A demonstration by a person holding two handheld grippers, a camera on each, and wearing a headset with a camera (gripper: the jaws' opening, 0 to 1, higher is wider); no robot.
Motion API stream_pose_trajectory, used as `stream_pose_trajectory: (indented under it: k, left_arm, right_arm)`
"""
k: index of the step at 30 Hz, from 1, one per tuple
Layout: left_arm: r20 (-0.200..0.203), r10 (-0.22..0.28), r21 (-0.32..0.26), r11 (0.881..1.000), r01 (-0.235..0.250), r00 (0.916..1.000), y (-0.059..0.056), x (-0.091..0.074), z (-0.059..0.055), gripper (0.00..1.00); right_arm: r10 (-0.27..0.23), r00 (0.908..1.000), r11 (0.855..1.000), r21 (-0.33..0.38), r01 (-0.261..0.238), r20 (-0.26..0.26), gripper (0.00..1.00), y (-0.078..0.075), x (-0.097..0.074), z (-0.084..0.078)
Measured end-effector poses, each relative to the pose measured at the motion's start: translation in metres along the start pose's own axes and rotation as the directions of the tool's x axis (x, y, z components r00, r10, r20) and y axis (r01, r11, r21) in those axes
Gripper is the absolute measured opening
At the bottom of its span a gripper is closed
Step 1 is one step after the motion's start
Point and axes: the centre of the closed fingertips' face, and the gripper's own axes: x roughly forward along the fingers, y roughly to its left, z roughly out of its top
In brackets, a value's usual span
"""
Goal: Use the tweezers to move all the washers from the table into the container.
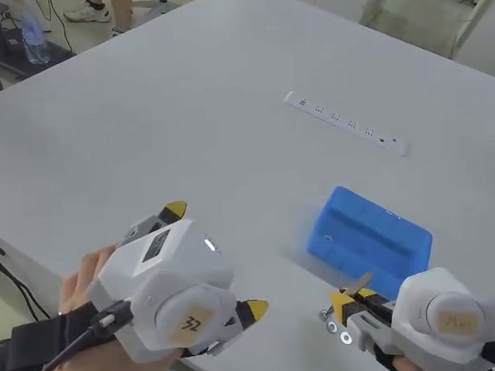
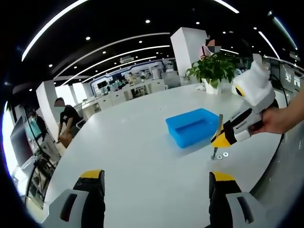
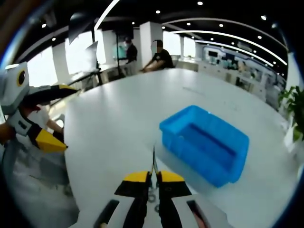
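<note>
Close to the table's near edge, the right gripper [image 3: 154, 178] has its yellow-tipped jaws pinched together on the tweezers [image 3: 154, 159]. Their thin tips stick out ahead of the jaws and point toward the blue container [image 1: 368, 237]. The washers [image 1: 338, 326], three as far as I can make out, lie in a small cluster on the grey table [image 1: 187, 139]. They sit just under and beside that gripper's jaws, outside the container and on its near side, with the container's near wall standing between them and its inside. In the head view the right gripper's white body covers the container's nearest corner.

To the left and well apart from the washers, the left gripper [image 2: 156, 190] has its jaws spread wide over bare tabletop with nothing between them. A hand [image 1: 82, 281] wraps its white body, and a black cable runs off it toward the table edge. From the left gripper view, the right gripper comes in from the right, held by another hand [image 2: 278, 121], with the container just behind it.

Beyond the container a white power strip [image 1: 346, 124] lies flat on the table, apart from everything else. Farther off, a potted plant [image 2: 213, 69] stands past the table's far end. People [image 2: 66, 121] sit or stand at desks around the room, and a clear bottle [image 1: 32, 39] rests on a dark stand off the table's far left corner.
</note>
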Motion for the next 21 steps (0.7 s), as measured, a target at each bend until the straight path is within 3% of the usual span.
stream_pose_trajectory:
  k: [21]
  left_arm:
    - [0.006,0.000,0.005,1.000,0.000,1.0000,-0.0005,-0.0011,0.0013,0.93]
  right_arm:
    - [-0.007,0.9994,1.000,-0.029,0.006,-0.035,0.03,0.0044,-0.0013,-0.0037]
